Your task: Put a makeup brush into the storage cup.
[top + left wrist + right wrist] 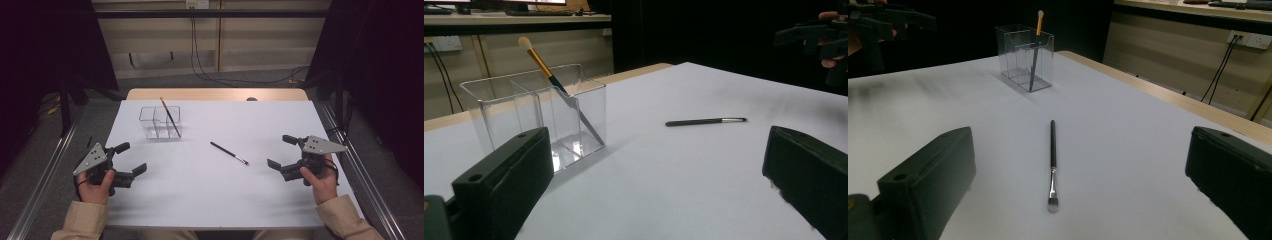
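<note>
The right gripper (pixel 1080 185), jaws wide and empty, faces the black brush (pixel 1052 162) lying dead ahead. Close on the handle, probably mid-length. The left gripper (pixel 131 159) waits open, empty.

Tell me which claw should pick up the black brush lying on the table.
Right. The right claw is open and, in its own view, lines up with the black brush, bristle end toward it. The left claw sits farther away, nearer the clear organizer.
</note>
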The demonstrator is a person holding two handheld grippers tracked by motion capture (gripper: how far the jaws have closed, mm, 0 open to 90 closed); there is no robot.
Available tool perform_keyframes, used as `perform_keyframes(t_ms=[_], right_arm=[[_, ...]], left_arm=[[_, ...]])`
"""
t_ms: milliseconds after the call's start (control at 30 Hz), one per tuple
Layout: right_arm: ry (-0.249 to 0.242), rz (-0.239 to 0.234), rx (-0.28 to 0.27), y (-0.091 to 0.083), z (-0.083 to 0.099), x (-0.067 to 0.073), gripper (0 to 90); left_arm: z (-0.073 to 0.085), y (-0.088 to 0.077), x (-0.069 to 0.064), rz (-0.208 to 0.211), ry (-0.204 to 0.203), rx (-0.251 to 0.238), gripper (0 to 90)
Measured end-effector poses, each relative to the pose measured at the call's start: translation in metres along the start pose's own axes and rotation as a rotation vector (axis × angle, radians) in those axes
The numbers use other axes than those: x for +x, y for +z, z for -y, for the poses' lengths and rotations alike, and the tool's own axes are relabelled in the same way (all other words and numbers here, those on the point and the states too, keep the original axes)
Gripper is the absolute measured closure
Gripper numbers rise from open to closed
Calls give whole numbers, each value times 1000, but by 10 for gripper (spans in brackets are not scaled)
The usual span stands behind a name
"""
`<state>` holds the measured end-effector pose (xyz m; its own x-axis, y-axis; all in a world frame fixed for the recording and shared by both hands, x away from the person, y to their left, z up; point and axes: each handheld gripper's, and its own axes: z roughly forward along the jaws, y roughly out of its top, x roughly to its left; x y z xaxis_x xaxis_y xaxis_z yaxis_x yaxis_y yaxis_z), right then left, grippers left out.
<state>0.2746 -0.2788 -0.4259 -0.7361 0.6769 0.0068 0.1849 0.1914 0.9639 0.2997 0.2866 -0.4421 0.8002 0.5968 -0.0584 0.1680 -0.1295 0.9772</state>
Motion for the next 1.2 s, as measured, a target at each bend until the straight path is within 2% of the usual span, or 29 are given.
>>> perform_keyframes(t_ms=[400,567,1000,1200], right_arm=[[4,-18,11,27,-9,-1,0],[9,-15,3,33,-13,-2,0],[25,-13,24,49,-14,-2,0],[24,-17,34,56,-17,-1,0]], left_arm=[[-4,3,-3,7,23,2,0],[-4,7,-3,20,23,-1,0],[-8,16,-4,40,37,-4,0],[-8,17,-4,44,31,-7,0]])
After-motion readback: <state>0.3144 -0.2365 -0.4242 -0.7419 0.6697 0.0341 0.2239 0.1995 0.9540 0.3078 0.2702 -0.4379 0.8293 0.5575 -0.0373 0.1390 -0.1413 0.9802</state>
